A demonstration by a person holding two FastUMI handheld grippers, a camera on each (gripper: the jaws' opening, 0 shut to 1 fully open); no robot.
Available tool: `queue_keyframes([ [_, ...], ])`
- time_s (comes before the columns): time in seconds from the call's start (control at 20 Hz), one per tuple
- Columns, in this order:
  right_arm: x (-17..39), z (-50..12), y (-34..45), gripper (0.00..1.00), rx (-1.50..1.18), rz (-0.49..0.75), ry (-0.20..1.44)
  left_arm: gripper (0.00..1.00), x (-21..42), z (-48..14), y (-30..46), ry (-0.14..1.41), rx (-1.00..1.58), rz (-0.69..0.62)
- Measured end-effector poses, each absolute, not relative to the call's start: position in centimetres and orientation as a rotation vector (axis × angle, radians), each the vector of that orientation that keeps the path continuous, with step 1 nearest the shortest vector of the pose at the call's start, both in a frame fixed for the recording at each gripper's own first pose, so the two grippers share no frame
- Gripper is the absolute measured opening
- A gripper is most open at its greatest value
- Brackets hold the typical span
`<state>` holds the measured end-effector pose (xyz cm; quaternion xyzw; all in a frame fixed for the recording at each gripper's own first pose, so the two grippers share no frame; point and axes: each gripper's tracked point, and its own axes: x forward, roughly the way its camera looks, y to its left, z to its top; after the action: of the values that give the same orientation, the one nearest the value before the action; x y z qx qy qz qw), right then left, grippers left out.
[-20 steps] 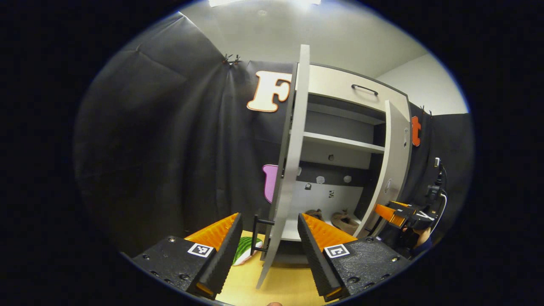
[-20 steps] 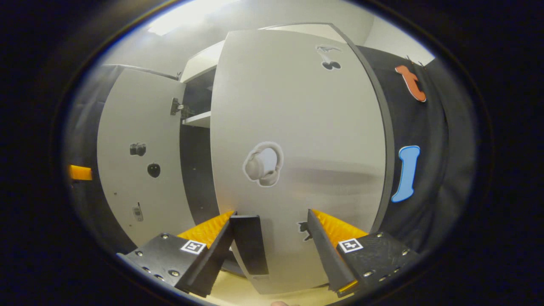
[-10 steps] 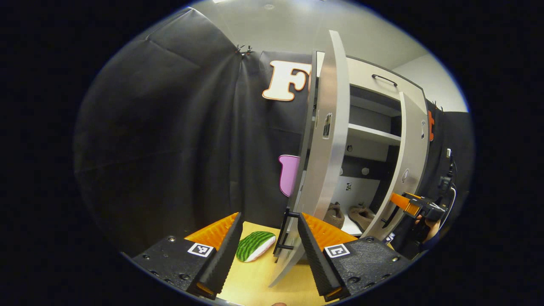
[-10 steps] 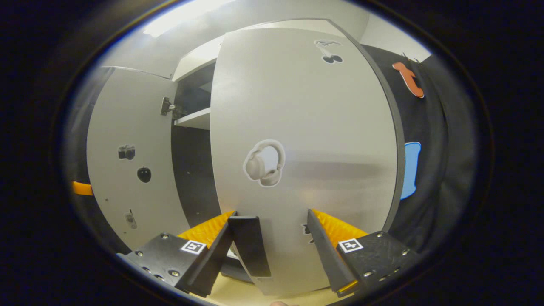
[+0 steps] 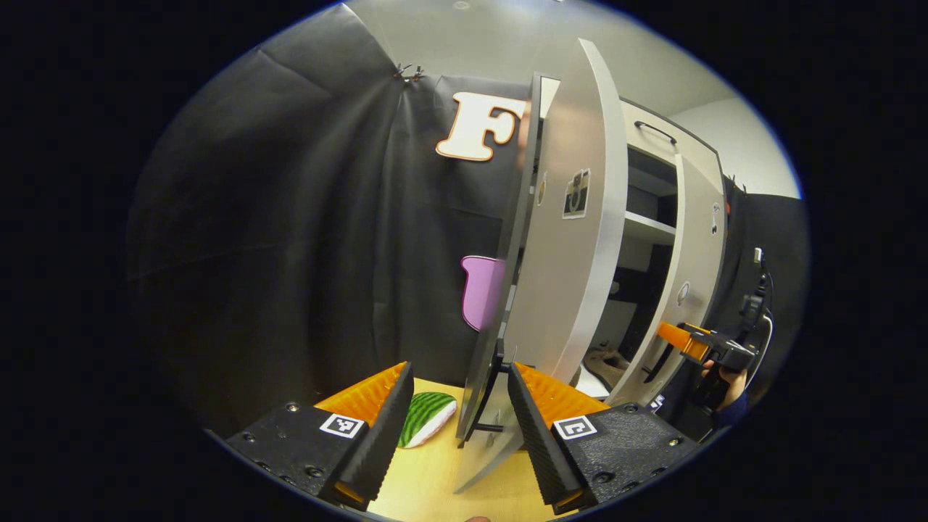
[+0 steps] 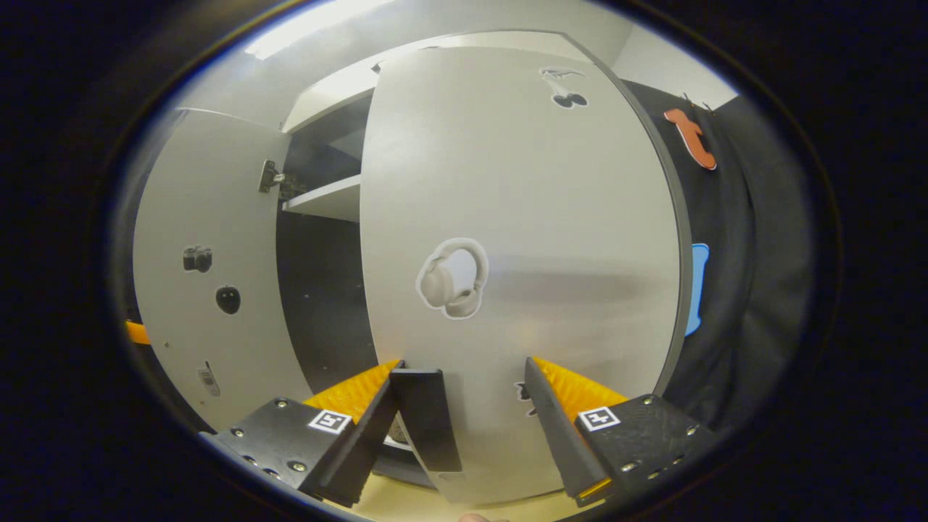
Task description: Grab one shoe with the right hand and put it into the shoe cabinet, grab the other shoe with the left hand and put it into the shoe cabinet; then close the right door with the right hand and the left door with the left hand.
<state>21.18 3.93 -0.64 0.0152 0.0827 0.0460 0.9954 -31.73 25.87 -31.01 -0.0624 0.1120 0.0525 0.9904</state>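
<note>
Both shoes lie on the bottom shelf of the shoe cabinet, ahead and right of the left gripper, glimpsed through the narrowing gap between the doors; the stowing step is judged complete and door closing is in hand.

The left gripper stands wide apart and grips nothing. The left door stands edge-on just ahead of it, its black bar handle between the fingers but untouched by either, a placement that suits pushing or hooking the door.

The right gripper is likewise spread, holding nothing. The right door fills the space directly ahead, its dark handle close beside the left-hand finger; contact cannot be confirmed. The headphones sticker sits above the fingers.

A watermelon-patterned item lies on the wooden floor just ahead of the left gripper, beside the door.
</note>
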Motion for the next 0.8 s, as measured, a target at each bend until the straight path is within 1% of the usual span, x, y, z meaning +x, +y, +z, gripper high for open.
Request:
queue_keyframes([
  [0.2, 20.9, -0.7, 3.9, 0.98, -0.003, 0.078, 0.164, 0.8, -31.3, -31.4, 25.9, 0.233, -0.092, 0.094],
  [0.4, 19.2, 0.7, 3.9, 0.98, -0.031, 0.082, 0.113, 0.8, -31.1, -31.3, 25.5, 0.235, -0.045, 0.066],
  [0.45, 18.8, 1.2, 3.8, 0.97, -0.03, 0.081, 0.102, 0.73, -31.0, -31.2, 25.4, 0.233, -0.024, 0.063],
  [0.5, 18.4, 1.6, 3.7, 0.99, -0.029, 0.076, 0.093, 0.72, -31.0, -31.2, 25.2, 0.233, -0.015, 0.056],
  [0.55, 18.1, 1.9, 3.6, 0.98, -0.026, 0.074, 0.087, 0.78, -30.9, -31.2, 24.8, 0.235, -0.018, 0.044],
  [0.6, 17.7, 2.1, 3.3, 0.99, -0.022, 0.072, 0.082, 0.71, -30.8, -31.3, 24.0, 0.233, -0.029, 0.024],
  [0.65, 17.3, 2.4, 3.1, 0.98, -0.021, 0.071, 0.081, 0.76, -30.7, -31.3, 23.0, 0.233, -0.041, 0.003],
  [0.7, 17.0, 2.5, 2.8, 0.97, -0.022, 0.066, 0.081, 0.7, -30.7, -31.3, 22.2, 0.233, -0.049, -0.016],
  [0.8, 16.1, 2.8, 2.0, 0.98, -0.026, 0.054, 0.079, 0.82, -30.4, -31.4, 21.0, 0.233, -0.044, -0.047],
])
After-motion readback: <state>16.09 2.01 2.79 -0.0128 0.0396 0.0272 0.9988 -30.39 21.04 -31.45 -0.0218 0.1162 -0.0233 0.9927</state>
